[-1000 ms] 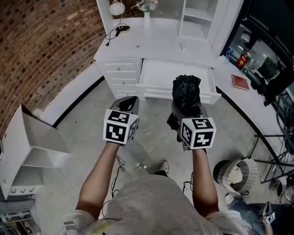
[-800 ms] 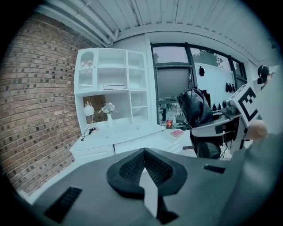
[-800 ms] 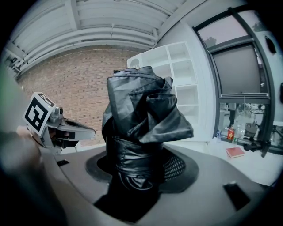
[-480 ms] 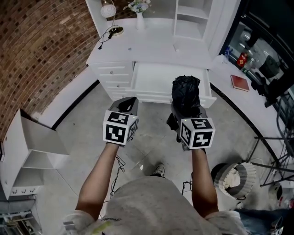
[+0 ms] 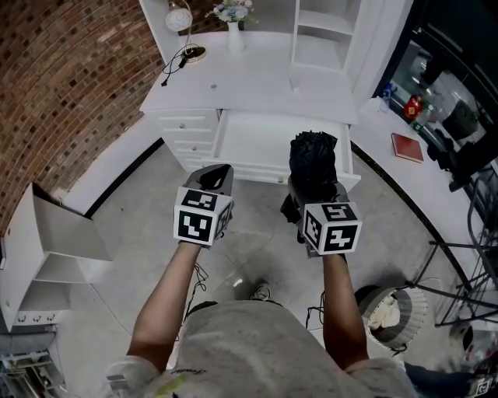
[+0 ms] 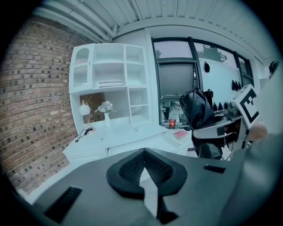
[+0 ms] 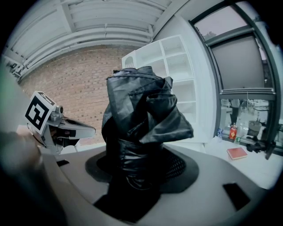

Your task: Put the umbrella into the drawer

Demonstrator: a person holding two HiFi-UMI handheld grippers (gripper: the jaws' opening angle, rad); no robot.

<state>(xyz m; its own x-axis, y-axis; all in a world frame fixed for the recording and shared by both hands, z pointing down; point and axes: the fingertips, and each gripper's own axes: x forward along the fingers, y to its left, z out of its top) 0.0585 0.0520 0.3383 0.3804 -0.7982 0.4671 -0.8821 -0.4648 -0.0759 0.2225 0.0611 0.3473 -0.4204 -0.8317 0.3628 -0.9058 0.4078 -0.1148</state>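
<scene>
A folded black umbrella stands upright in my right gripper, whose jaws are shut on its lower part. In the right gripper view the umbrella fills the middle, rising out of the right gripper. The white desk's drawer is pulled open just beyond both grippers, and the umbrella hangs in front of its right half. My left gripper is level with the right one, to its left, and empty. In the left gripper view the left gripper has its pads together, and the umbrella shows at right.
The white desk carries a hutch, a lamp and a flower vase. Small shut drawers sit left of the open one. A red book lies on the right counter. A brick wall, a tipped white shelf and a bin flank me.
The desk and open drawer have come nearer and slid left in the head view. Both grippers keep the same pose, and the right one still holds the umbrella.
</scene>
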